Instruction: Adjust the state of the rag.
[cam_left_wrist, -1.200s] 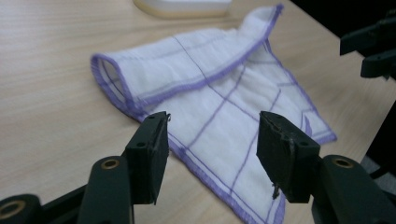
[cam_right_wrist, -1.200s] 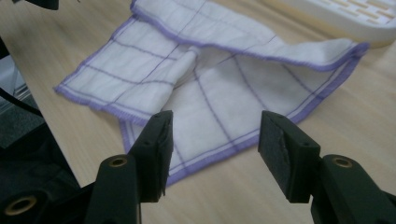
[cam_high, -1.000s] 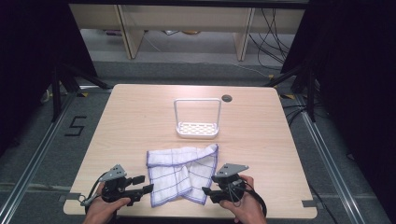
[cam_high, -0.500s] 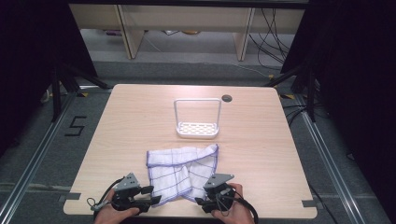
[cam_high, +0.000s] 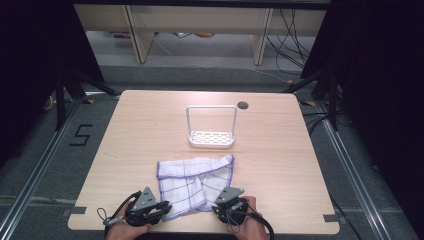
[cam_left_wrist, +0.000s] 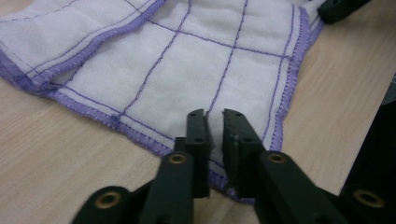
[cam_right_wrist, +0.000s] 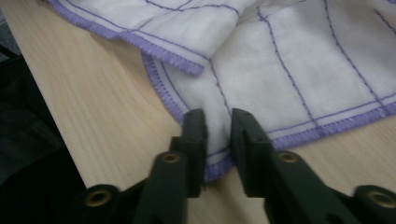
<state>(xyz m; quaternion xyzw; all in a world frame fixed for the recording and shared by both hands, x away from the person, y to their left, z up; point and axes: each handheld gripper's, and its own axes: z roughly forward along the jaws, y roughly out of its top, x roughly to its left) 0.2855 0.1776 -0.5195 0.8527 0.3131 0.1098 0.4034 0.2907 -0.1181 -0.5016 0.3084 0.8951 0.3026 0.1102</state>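
A white cloth (cam_high: 195, 180) with purple grid lines and purple hem lies crumpled on the near half of the wooden table (cam_high: 150, 130). My left gripper (cam_high: 164, 206) is at the cloth's near left corner. Its jaws have just been closing and are now shut on the hem, as the left gripper view shows on the cloth (cam_left_wrist: 187, 60) at my left gripper (cam_left_wrist: 215, 127). My right gripper (cam_high: 216, 207) is at the near right corner. Its jaws have just closed too, and the cloth (cam_right_wrist: 303, 56) hem is pinched in my right gripper (cam_right_wrist: 217, 127).
A white wire-handled rack (cam_high: 211, 136) stands upright behind the cloth at the table's middle. A dark cable hole (cam_high: 243, 105) sits near the far edge. The table's front edge runs just under both hands. The other gripper's jaw tip (cam_left_wrist: 341, 7) shows at the top right.
Both hands have drawn inward and down onto the cloth's near edge. Both pairs of jaws, open before, have shut on the hem.
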